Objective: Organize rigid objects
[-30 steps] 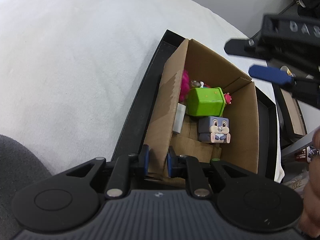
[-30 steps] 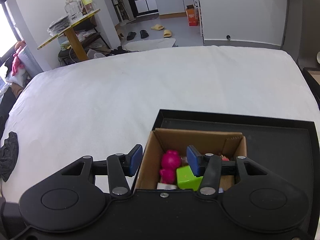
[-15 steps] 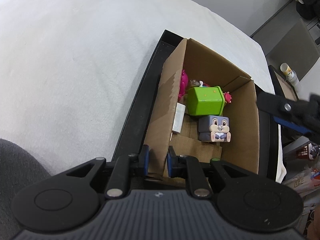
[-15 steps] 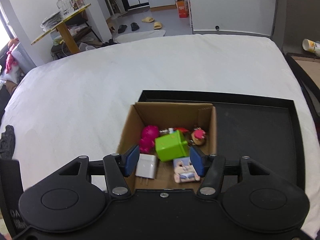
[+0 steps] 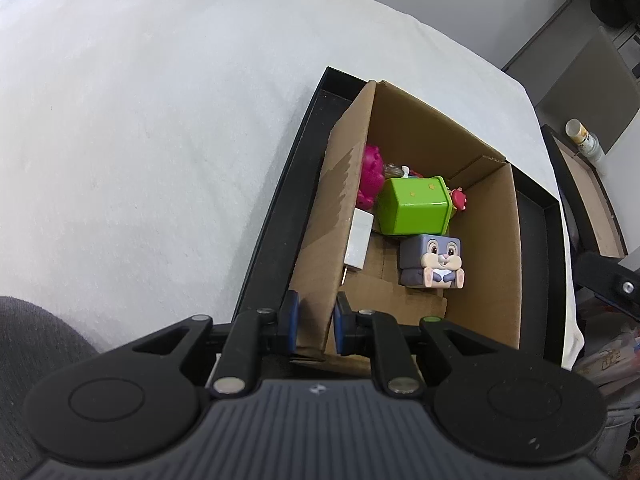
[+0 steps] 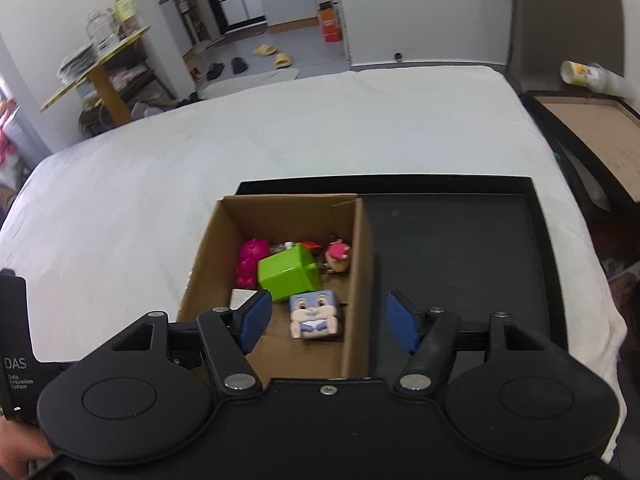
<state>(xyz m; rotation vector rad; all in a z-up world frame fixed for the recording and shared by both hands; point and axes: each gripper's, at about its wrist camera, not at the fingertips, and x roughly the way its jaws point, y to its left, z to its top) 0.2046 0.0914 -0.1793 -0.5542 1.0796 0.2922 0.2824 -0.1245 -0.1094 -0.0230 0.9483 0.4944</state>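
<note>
Small items behind the green cube (image 5: 414, 206) in the cardboard box (image 5: 486, 216) stay unclear; one bunny cube (image 5: 434, 262), one pink figure (image 6: 251, 262). Left gripper (image 5: 314, 322) clamps the box wall; right gripper (image 6: 326, 322) gapes above it

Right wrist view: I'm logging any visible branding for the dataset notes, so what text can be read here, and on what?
"DAS" and "Data Acquisition System": white print on the black device at the left edge.
Orange carton on the far floor: print too blurred to read.
Paper cup at right: markings unreadable.
</note>
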